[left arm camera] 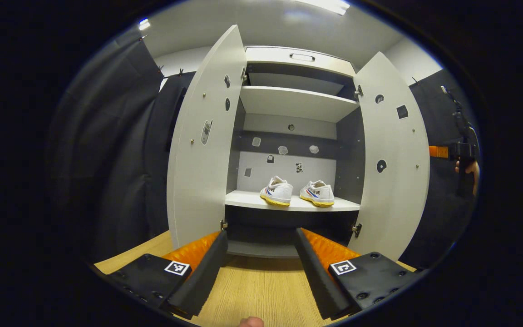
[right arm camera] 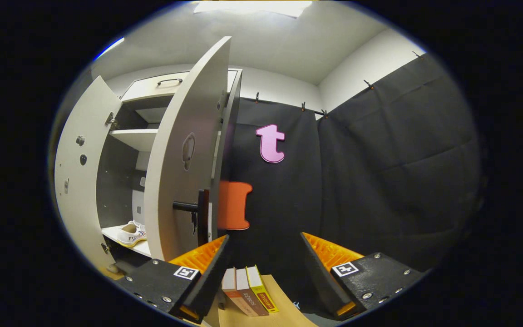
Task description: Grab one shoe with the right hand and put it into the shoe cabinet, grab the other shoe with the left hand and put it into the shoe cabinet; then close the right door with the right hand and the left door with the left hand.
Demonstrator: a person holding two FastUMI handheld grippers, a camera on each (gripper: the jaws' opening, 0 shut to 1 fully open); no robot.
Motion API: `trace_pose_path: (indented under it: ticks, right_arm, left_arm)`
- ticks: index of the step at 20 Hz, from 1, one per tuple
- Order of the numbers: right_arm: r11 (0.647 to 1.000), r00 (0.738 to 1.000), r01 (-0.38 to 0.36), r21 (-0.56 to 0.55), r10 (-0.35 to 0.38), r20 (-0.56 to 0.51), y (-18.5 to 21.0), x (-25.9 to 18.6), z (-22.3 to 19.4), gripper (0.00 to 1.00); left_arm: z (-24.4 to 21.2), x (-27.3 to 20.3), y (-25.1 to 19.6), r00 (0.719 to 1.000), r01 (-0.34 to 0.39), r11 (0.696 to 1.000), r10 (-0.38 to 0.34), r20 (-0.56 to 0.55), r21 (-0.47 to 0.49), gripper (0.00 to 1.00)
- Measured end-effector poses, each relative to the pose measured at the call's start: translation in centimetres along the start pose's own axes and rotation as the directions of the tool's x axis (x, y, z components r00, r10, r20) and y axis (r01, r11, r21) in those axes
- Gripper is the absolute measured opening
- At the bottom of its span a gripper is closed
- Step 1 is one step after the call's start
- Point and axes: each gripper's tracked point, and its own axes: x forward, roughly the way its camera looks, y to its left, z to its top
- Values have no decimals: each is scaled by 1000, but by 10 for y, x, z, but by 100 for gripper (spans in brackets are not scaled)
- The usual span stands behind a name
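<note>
Closing doors: both shoes (left arm camera: 297, 192) shelved — right door (right arm camera: 184, 154) next.
Tongs: left tongs (left arm camera: 261, 259) and right tongs (right arm camera: 263, 263) spread, empty.

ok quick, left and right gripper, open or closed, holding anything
left gripper: open, holding nothing, facing the shoe cabinet.
right gripper: open, holding nothing, beside the right door.

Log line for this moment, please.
shoes: both on shelf | doors: both open | left gripper: open, empty | right gripper: open, empty
</note>
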Motion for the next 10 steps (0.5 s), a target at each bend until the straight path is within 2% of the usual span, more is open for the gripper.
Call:
trace_pose_path:
  ticks: [1,2,5,6,7,8,9,10]
  right_arm:
    - [1000,1000,-2,10,2,-3,1,-1,-1,96]
    - [1000,1000,-4,15,4,1,2,-1,-1,89]
    - [1000,1000,5,9,-5,6,6,-5,-1,88]
    - [1000,1000,5,7,-5,6,9,-6,0,96]
    - [1000,1000,2,8,-2,8,12,-6,1,88]
    - [1000,1000,-1,14,1,10,16,-7,1,87]
    - [1000,1000,-1,20,1,10,18,-7,1,87]
    - [1000,1000,-2,21,2,15,21,-10,2,87]
  left_arm:
    - [1,0,1,1000,1,1000,-1,1,2,99]
    - [-1,1,-1,1000,3,1000,-3,1,1,99]
    - [0,4,-1,1000,13,1000,-13,5,-5,97]
    - [-1,4,-1,1000,13,1000,-13,2,-5,97]
    - [-2,4,-1,1000,16,1000,-16,0,-7,99]
    - [-2,4,-1,1000,20,1000,-20,0,-10,96]
    - [-2,4,-1,1000,22,1000,-22,-2,-11,99]
    - [-3,3,-2,1000,26,1000,-26,-4,-10,97]
